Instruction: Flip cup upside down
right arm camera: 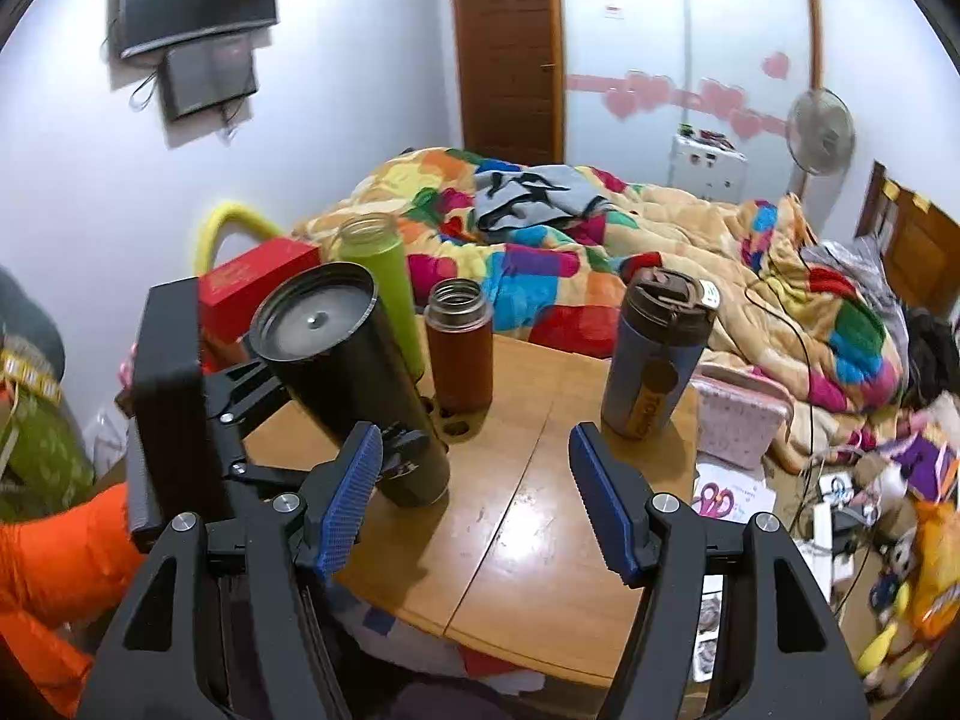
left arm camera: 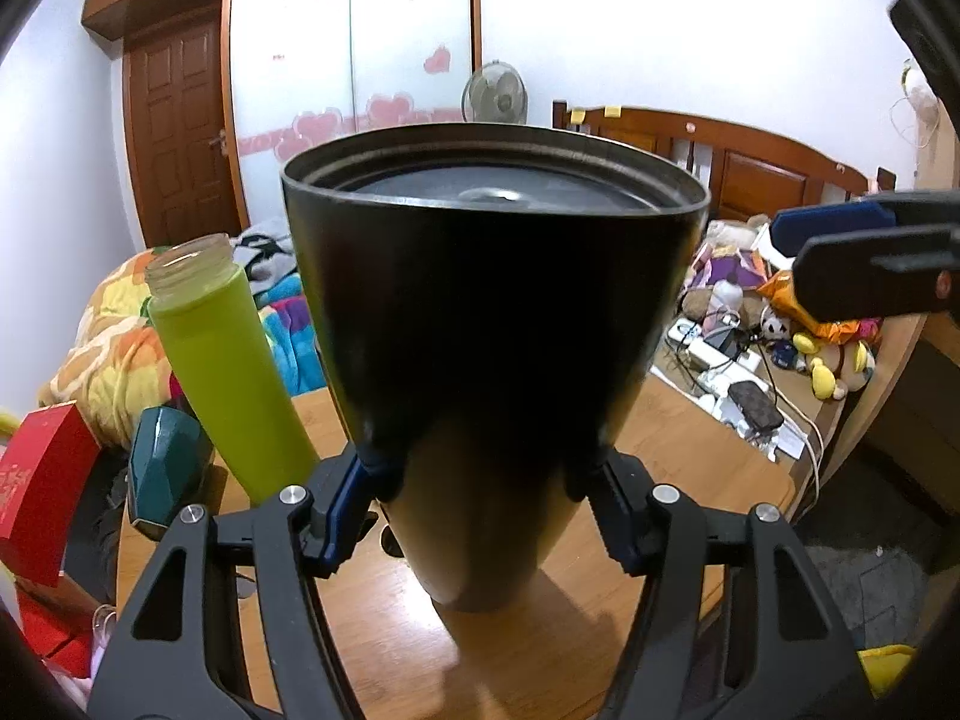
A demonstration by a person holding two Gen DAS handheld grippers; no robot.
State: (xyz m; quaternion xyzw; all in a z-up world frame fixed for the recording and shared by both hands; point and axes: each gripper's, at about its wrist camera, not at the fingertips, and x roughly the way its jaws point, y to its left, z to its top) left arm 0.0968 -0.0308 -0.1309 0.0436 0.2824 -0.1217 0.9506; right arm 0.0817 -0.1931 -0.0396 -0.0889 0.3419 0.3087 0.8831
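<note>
A tall black cup [left arm camera: 492, 324] stands upside down on the wooden table [left arm camera: 690, 456], its recessed base facing up. My left gripper [left arm camera: 489, 480] is shut on the cup's lower body, blue pads pressing both sides. In the right wrist view the same cup [right arm camera: 348, 372] stands at the table's left, mouth down, with the left gripper [right arm camera: 414, 450] clamped on it. My right gripper [right arm camera: 477, 498] is open and empty above the table's near part, to the right of the cup. It also shows in the left wrist view [left arm camera: 840, 252] at the right edge.
A lime green bottle [right arm camera: 378, 276], a brown open flask [right arm camera: 459, 342] and a grey-blue lidded tumbler [right arm camera: 654, 354] stand on the table [right arm camera: 540, 528]. A red box [right arm camera: 252, 288] sits at the left. A bed with a colourful quilt [right arm camera: 600, 258] lies behind. Cables and toys lie at the right [left arm camera: 750, 360].
</note>
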